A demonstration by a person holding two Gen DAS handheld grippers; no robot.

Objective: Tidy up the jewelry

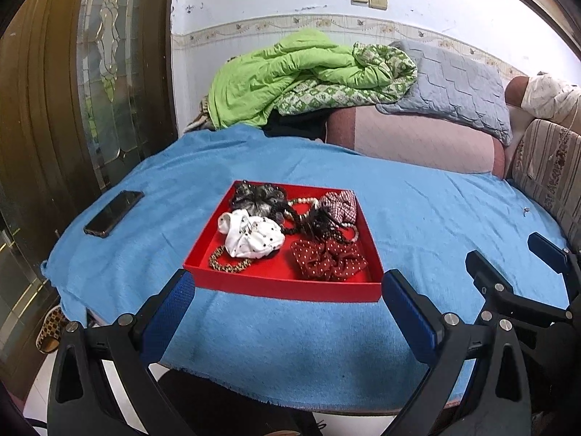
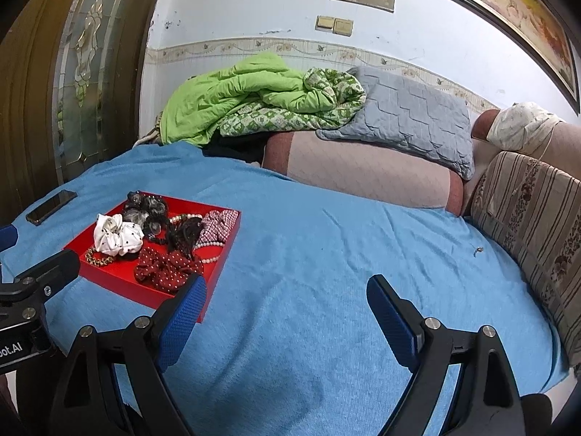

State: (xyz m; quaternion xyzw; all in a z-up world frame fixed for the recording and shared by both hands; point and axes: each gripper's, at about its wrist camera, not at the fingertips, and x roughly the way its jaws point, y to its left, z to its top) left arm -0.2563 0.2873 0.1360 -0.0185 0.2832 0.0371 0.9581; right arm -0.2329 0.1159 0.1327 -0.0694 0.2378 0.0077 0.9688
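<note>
Red tray (image 1: pixel 290 290) of scrunchies just ahead of left claw (image 1: pixel 287 299), left of right claw (image 2: pixel 287 299), both spread, empty

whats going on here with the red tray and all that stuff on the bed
A person holds two tongs over a blue cloth, both open and empty. The left tongs face a shallow red tray piled with a white dotted scrunchie, a dark red polka-dot scrunchie, a pearl bead string and other hair pieces. The right tongs hover beside it. Nothing is picked up yet.
</note>
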